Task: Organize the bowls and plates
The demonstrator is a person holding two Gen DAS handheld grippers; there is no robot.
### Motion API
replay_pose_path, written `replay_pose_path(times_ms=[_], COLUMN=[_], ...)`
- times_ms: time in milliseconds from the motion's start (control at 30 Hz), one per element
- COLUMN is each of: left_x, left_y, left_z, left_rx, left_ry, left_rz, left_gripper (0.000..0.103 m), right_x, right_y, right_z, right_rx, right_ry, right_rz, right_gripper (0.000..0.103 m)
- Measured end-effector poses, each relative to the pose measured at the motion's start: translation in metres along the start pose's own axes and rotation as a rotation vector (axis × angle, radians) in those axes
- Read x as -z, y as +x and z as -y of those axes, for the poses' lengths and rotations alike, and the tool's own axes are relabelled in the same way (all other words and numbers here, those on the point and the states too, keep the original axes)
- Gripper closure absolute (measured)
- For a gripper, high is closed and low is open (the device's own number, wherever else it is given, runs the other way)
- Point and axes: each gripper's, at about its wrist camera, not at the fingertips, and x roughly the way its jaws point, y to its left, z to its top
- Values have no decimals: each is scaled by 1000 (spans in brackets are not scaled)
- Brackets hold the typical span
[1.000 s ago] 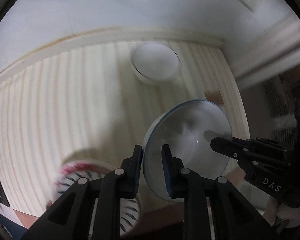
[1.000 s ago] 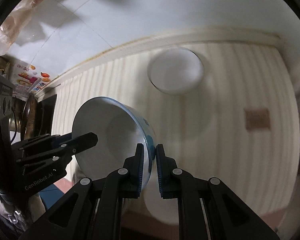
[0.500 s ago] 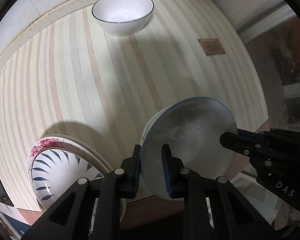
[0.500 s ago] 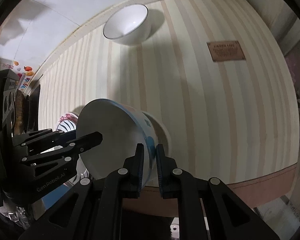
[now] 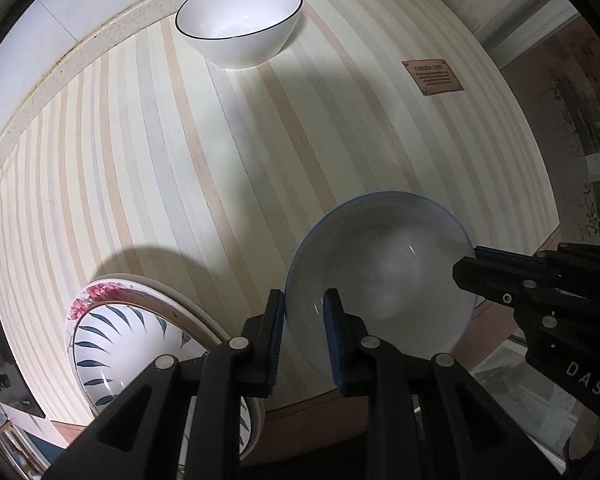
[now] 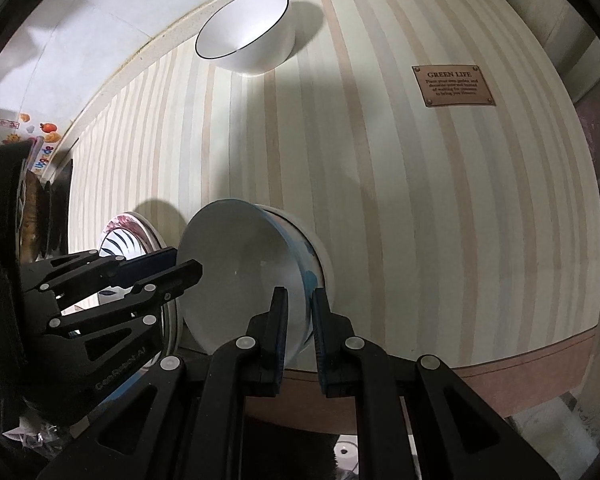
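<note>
Striped cloth in cream, tan and pale grey covers the counter [image 5: 220,168], which meets a white wall at its far edge. A brown patch [image 6: 453,85] sewn on the cloth reads "GREEN LIFE"; the smaller lines under it are too fine to read.

Near the front edge of the counter sits the blue-rimmed bowl [image 5: 384,276], pinched from both sides. The left hand-held gripper [image 5: 304,336] is clenched on the rim nearest its camera, one pad outside the wall and one inside. The right hand-held gripper [image 6: 300,332] grasps the opposite rim the same way, over a blue mark on the bowl's outer wall. In the right wrist view the bowl seems to rest in or on a second white piece just under it, but its edge is mostly hidden and I cannot tell what it is.

Beside the bowl, a plate with blue leaves and a pink flower [image 5: 112,340] lies on a plain plate; the gripper bodies cover its near part. A white bowl with a thin dark rim [image 5: 240,24] stands well apart by the wall.

"DAS" shows on the right gripper's body; the lettering on the left one is hard to read. Colourful stickers on the wall at the far left are too blurred to read.
</note>
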Motion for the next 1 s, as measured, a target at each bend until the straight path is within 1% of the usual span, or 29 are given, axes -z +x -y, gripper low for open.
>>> replay_pose_path(times_ms=[133,233,300,333,367,400,433,467,500,533,600,667,733,800,833,867,900,933,967,1000], left_x=[0,0,-6,-14,-20,-33,-46,-55,-73,-84,-112,-138,-162,-177,-181,-184,-186,-186,-186,-185], left_y=[-2,-21,-42,-54,-61,-69,-73,-73,-71,-68,-56,-37,-14,4,10,17,22,24,25,25], left_z=[-1,-9,-20,-30,-37,-50,-60,-68,-83,-92,-110,-122,-129,-131,-131,-131,-130,-129,-126,-123], left_rx=[11,36,44,51,58,60,52,47,51,54,70,82,105,131,131,136,141,142,145,131], left_ry=[-4,-16,-35,-59,-76,-110,-139,-161,-204,-232,-285,-321,-334,-346,-347,-350,-343,-338,-331,-322], left_rz=[-5,8,57,91,113,151,176,187,203,210,213,197,160,126,114,110,112,112,113,118], left_gripper=[85,85,84,83,79,77,75,75,75,75,75,75,75,75,75,77,80,87,88,88], right_x=[-2,-5,-12,-17,-23,-31,-40,-54,-66,-84,-117,-152,-179,-205,-214,-223,-230,-234,-238,-239], right_y=[2,2,-9,-19,-28,-38,-47,-56,-61,-64,-58,-43,-23,2,12,21,30,37,43,45], right_z=[0,-1,4,7,9,10,11,11,11,11,11,12,12,8,6,2,1,-1,-3,-3], right_rx=[-3,-17,-47,-67,-76,-81,-83,-88,-91,-97,-109,-109,-119,-129,-130,-104,-86,-85,-61,-49], right_ry=[2,11,36,45,50,55,58,56,60,70,80,98,121,140,136,130,129,123,122,117], right_rz=[-13,-31,-30,-19,-7,18,52,91,118,154,191,205,201,174,162,149,139,127,120,121], right_gripper=[89,89,89,89,89,88,86,76,65,60,59,59,59,59,60,68,78,83,88,89])
